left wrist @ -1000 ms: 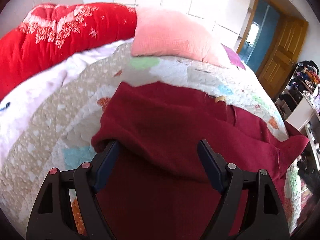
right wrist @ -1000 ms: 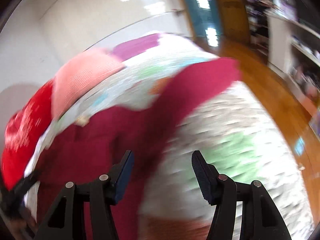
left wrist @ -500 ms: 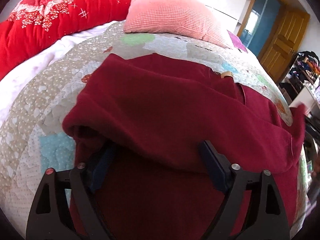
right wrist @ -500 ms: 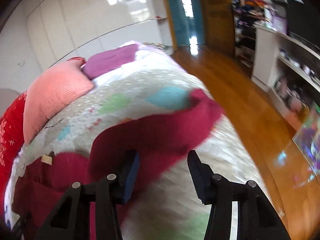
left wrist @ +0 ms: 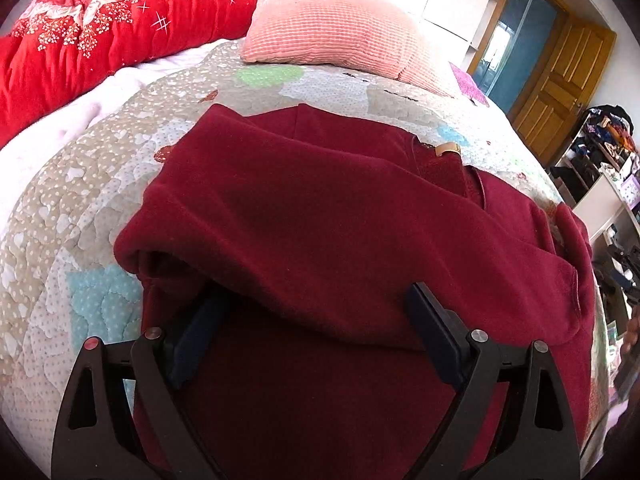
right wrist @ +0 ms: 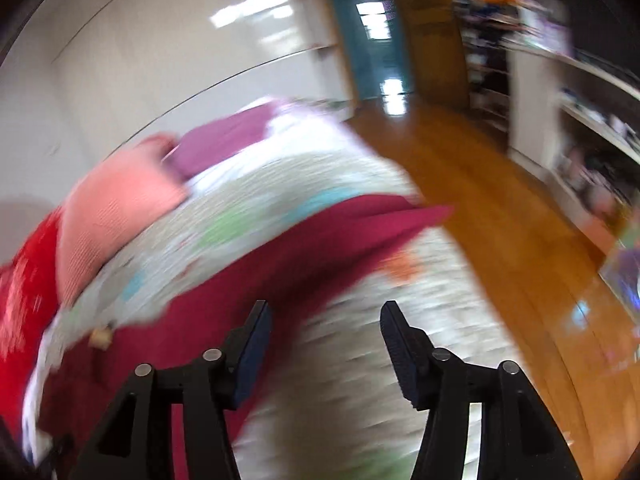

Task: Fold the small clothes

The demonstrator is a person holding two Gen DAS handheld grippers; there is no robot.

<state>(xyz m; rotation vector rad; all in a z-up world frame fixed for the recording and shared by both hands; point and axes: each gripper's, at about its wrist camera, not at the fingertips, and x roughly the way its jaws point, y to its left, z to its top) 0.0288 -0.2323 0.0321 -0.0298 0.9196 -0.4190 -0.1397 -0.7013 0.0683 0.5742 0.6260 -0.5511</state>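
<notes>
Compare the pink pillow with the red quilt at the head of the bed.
The pink pillow is pale salmon with a fine woven grid and no print; the red quilt is bright red with white flower and star patterns. The pillow is one plump cushion lying on the patchwork bedspread; the quilt is a long puffy roll running off the left edge of the picture. Both are soft bedding lying beyond the maroon garment.

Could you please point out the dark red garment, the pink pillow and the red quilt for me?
Dark red garment (left wrist: 340,216): left wrist view, on the folded-over upper layer.
Pink pillow (left wrist: 332,24): left wrist view, on its ribbed top face.
Red quilt (left wrist: 100,32): left wrist view, on its flower-patterned bulge.
</notes>
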